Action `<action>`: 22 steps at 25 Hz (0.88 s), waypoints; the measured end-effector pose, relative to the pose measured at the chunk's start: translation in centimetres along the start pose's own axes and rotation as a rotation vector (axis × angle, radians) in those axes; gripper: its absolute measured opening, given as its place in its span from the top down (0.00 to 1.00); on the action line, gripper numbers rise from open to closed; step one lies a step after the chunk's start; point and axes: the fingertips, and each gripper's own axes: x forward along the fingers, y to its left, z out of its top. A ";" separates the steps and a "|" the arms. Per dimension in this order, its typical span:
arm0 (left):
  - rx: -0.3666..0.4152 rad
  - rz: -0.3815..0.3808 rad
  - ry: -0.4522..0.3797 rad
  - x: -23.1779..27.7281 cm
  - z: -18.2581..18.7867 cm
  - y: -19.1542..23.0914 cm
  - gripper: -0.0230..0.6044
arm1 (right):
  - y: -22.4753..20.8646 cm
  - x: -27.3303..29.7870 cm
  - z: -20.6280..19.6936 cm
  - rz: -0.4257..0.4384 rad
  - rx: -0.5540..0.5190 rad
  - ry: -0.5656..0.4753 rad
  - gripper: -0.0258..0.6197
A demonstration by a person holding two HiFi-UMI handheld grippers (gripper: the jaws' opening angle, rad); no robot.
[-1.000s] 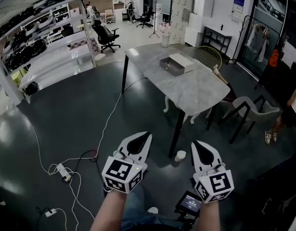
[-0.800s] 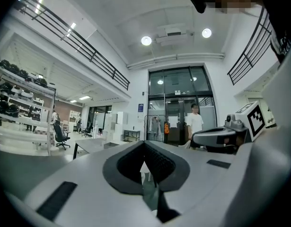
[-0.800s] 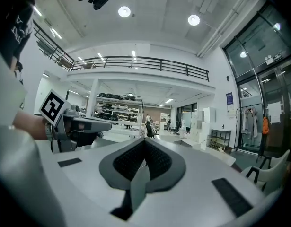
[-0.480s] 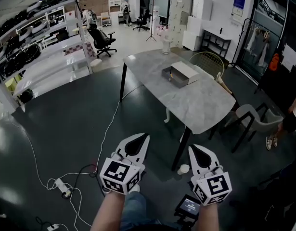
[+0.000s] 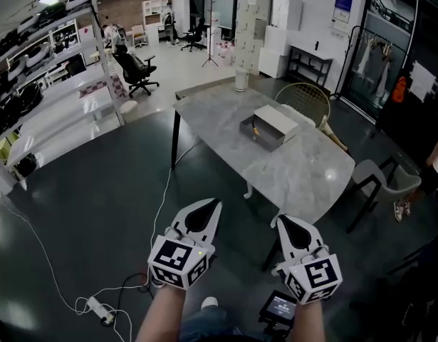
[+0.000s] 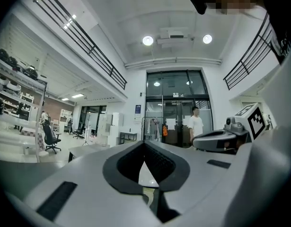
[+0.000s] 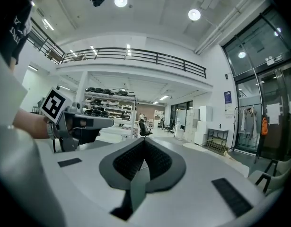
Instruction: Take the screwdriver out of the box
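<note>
Left gripper [image 5: 212, 204]: jaws pressed together tip to tip, nothing between them. Right gripper [image 5: 283, 221]: likewise closed and empty. Both are held out roughly level, side by side, over the dark floor [image 5: 97, 191]. The near edge of the table [image 5: 297, 169] lies just past the right gripper's tips.

Box [image 5: 270, 124]: on the far half of the table, well apart from both grippers. It stands open, with a grey tray on the left and a pale lid lying against it on the right.

Contents: one short yellow-orange streak in the tray, taken to be the screwdriver [image 5: 255, 127], probably its handle. It is too small to confirm. Nothing else inside can be made out.

Handling estimate:
- Screwdriver is stiff, light and not fragile.
- The handle is probably round, so it may roll or twist between flat pads.
- The shaft is thin and smooth, so a poorer hold.
- Best grip is across the handle at mid-length, jaws crosswise to its long axis.
- Tray walls favour coming down from above.
- The box looks light and may slide on the smooth tabletop, so the free gripper could steady a wall.

A pale upright cylinder [image 5: 241, 77] stands at the table's far end. Whether it is a container cannot be told.
</note>
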 end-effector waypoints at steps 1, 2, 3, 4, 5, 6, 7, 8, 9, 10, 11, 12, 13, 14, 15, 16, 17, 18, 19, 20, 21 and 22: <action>-0.001 -0.005 -0.001 0.4 0.1 0.9 0.94 | 0.0 0.9 0.1 -0.006 0.005 0.000 0.92; -0.003 -0.009 -0.001 0.8 0.1 1.7 0.94 | 0.0 1.7 0.1 -0.012 0.012 0.000 0.92; -0.005 -0.011 0.000 1.1 0.0 2.4 0.94 | 0.0 2.4 0.1 -0.017 0.019 0.001 0.92; -0.006 -0.012 0.003 1.4 -0.1 3.0 0.94 | -0.1 3.1 0.0 -0.022 0.025 0.005 0.92; -0.007 -0.013 0.009 1.6 -0.2 3.5 0.94 | -0.1 3.7 -0.2 -0.025 0.032 0.011 0.92; -0.008 -0.014 0.016 1.8 -0.4 4.0 0.94 | -0.1 4.3 -0.3 -0.026 0.039 0.018 0.92; -0.010 -0.016 0.023 2.0 -0.6 4.3 0.94 | -0.1 4.8 -0.4 -0.026 0.043 0.024 0.92; -0.013 -0.017 0.028 2.2 -0.8 4.7 0.94 | -0.2 5.3 -0.5 -0.026 0.046 0.029 0.92; -0.018 -0.017 0.030 2.4 -0.9 5.0 0.94 | -0.3 5.7 -0.5 -0.026 0.047 0.034 0.92; -0.021 -0.016 0.031 2.7 -1.0 5.4 0.94 | -0.4 6.2 -0.5 -0.027 0.049 0.037 0.92; -0.024 -0.014 0.031 3.0 -1.0 5.8 0.94 | -0.6 6.6 -0.5 -0.029 0.051 0.039 0.92; -0.026 -0.013 0.031 3.3 -1.0 6.2 0.94 | -0.9 7.1 -0.6 -0.031 0.054 0.038 0.92; -0.026 -0.012 0.032 3.8 -1.1 6.7 0.94 | -1.2 7.7 -0.7 -0.032 0.056 0.037 0.92; -0.026 -0.012 0.034 4.3 -1.2 7.0 0.94 | -1.7 8.2 -0.9 -0.033 0.056 0.036 0.92; -0.024 -0.012 0.036 5.0 -1.3 7.4 0.94 | -2.3 8.8 -1.0 -0.032 0.055 0.035 0.92; -0.022 -0.010 0.038 5.7 -1.4 7.7 0.94 | -3.0 9.4 -1.2 -0.032 0.055 0.034 0.92; -0.021 -0.009 0.040 6.6 -1.5 8.1 0.94 | -3.7 10.1 -1.2 -0.033 0.059 0.034 0.92; -0.020 -0.006 0.040 7.4 -1.4 8.6 0.94 | -4.4 10.9 -1.1 -0.034 0.063 0.034 0.92; -0.019 -0.004 0.039 8.4 -1.3 9.1 0.94 | -5.1 11.9 -1.0 -0.034 0.064 0.034 0.92; -0.016 -0.002 0.038 9.5 -1.1 9.7 0.94 | -5.9 12.9 -0.8 -0.033 0.063 0.032 0.92; -0.013 0.000 0.037 10.6 -1.0 10.3 0.94 | -6.7 14.0 -0.6 -0.032 0.062 0.030 0.92; -0.011 0.001 0.036 11.8 -0.9 11.0 0.94 | -7.5 15.2 -0.5 -0.032 0.061 0.029 0.92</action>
